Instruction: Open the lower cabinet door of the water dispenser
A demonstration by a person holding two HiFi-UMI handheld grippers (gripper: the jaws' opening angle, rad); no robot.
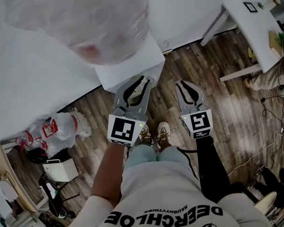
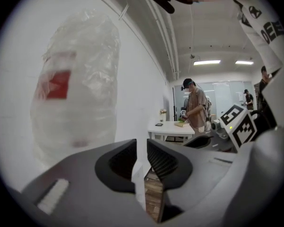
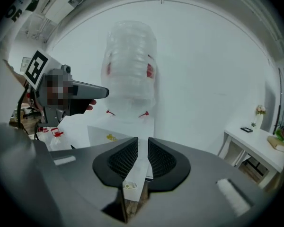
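Observation:
The white water dispenser [image 1: 128, 64] stands against the wall, carrying a large plastic-wrapped bottle [image 1: 85, 18]. Both grippers hang in front of it, above the wooden floor. My left gripper [image 1: 136, 85] points at the dispenser's front corner, its jaws a narrow gap apart with nothing between them [image 2: 141, 148]. My right gripper [image 1: 187, 86] is just to the right, likewise slightly open and empty [image 3: 142, 145]. The right gripper view shows the bottle [image 3: 130, 70] on the dispenser body [image 3: 118, 132]; a white front panel [image 3: 129, 185] shows through the jaws. The lower cabinet door is mostly hidden.
A white table [image 1: 246, 18] stands at the far right with a person [image 1: 274, 74] beside it. Wrapped bottles [image 1: 61, 124] lie on the floor at the left. Cables [image 1: 274, 131] trail across the floor on the right. My own feet [image 1: 156, 134] are below the grippers.

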